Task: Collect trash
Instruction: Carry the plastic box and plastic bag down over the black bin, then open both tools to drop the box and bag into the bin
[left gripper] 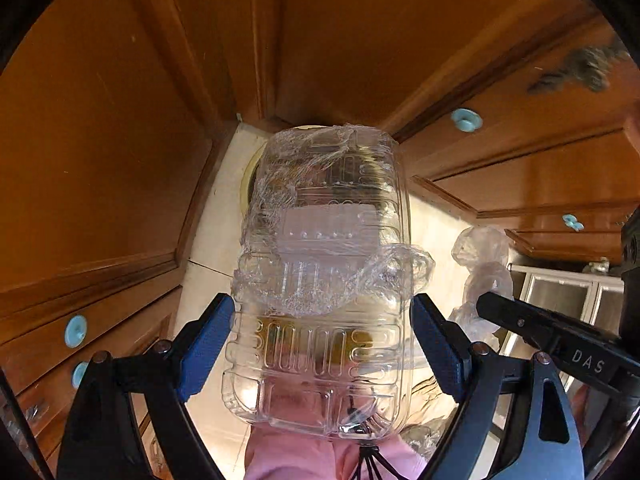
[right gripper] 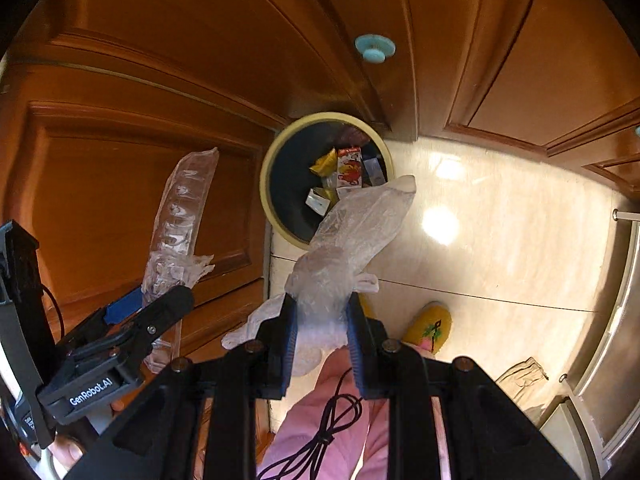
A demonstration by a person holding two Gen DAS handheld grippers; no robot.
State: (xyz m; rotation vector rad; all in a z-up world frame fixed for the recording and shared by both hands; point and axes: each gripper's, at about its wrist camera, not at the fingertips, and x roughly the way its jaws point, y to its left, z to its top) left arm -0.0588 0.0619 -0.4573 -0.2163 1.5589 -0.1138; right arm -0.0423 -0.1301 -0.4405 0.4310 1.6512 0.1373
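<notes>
One bin, round with a pale yellow rim, stands on the tiled floor in the corner where the wooden cabinets meet. It has a dark liner and holds several small cartons and wrappers, exact count unclear. Open floor lies to the right of the bin; cabinet fronts close off its left and far sides.

One clear plastic tray, ribbed, with crumpled film stuck across it, is held between the blue pads of the left gripper; the jaws stand wide, pressing on its two long sides.

One wad of clear plastic wrap is pinched in the narrow jaws of the right gripper, above the bin's near rim.

One yellow slipper is on the floor.
</notes>
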